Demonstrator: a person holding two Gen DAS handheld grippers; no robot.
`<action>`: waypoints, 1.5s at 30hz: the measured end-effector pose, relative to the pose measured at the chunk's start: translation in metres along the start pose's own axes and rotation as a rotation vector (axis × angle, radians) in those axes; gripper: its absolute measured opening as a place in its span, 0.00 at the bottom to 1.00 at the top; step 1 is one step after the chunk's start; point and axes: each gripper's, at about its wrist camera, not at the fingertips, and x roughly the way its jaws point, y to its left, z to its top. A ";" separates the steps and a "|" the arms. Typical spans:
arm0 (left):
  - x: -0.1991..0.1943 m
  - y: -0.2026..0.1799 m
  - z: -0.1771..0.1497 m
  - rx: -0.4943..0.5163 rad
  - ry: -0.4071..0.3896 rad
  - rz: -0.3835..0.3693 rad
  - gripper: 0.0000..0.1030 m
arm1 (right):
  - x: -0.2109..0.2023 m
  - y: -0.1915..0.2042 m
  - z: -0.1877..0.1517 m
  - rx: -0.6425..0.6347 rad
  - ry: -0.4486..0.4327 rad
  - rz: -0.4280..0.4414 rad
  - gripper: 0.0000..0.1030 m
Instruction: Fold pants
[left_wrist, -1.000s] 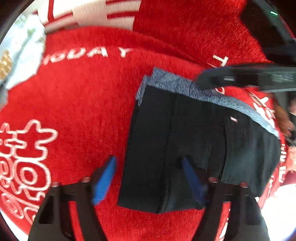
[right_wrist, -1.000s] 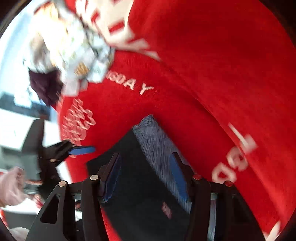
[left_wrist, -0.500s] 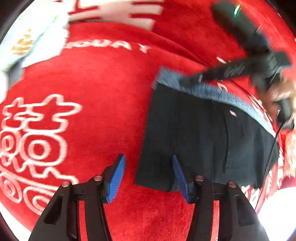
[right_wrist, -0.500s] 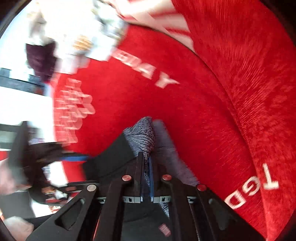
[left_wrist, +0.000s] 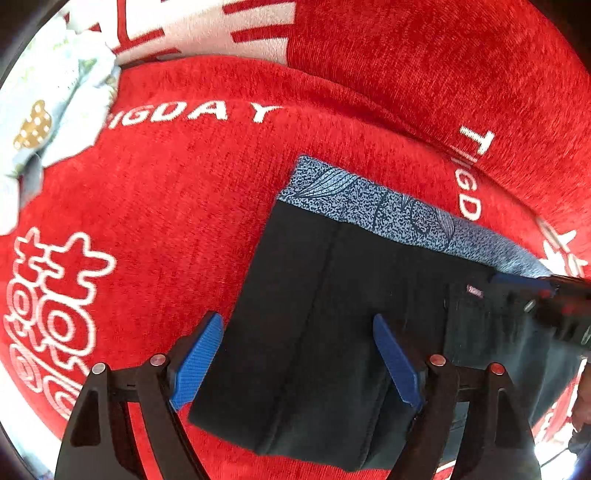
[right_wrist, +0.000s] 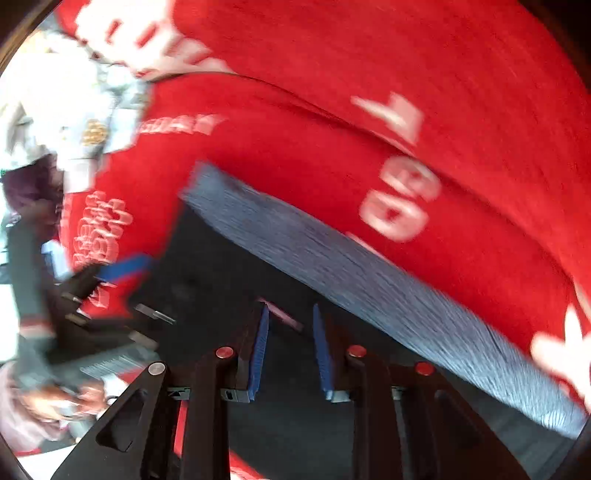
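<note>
The dark pants (left_wrist: 332, 332) lie folded into a rectangle on the red sofa seat, with a speckled blue-grey waistband (left_wrist: 388, 214) along the far edge. My left gripper (left_wrist: 299, 362) is open over the pants' left part, one finger off the left edge and one on the cloth. My right gripper (right_wrist: 290, 350) is partly open above the pants (right_wrist: 221, 280) near the waistband (right_wrist: 369, 288), holding nothing. The right gripper also shows at the right edge of the left wrist view (left_wrist: 546, 295). The left gripper also shows at the left of the blurred right wrist view (right_wrist: 122, 269).
The red sofa seat (left_wrist: 166, 192) bears white lettering, with the backrest (left_wrist: 424, 66) behind. A pale patterned cloth (left_wrist: 48, 103) lies at the far left, also seen in the right wrist view (right_wrist: 85, 110).
My right gripper, shut on the waistband half a second ago, has opened and pulled back to the right. My left gripper has opened wider and moved over the pants.
</note>
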 end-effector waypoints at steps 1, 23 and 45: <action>-0.004 -0.003 -0.001 0.009 0.000 0.026 0.82 | -0.007 -0.009 -0.003 0.065 -0.034 -0.006 0.20; -0.086 -0.156 -0.051 0.284 0.002 0.110 0.82 | -0.108 -0.084 -0.167 0.349 -0.091 -0.104 0.54; -0.066 -0.301 -0.139 0.503 0.196 0.008 0.82 | -0.150 -0.166 -0.261 0.529 -0.164 -0.088 0.54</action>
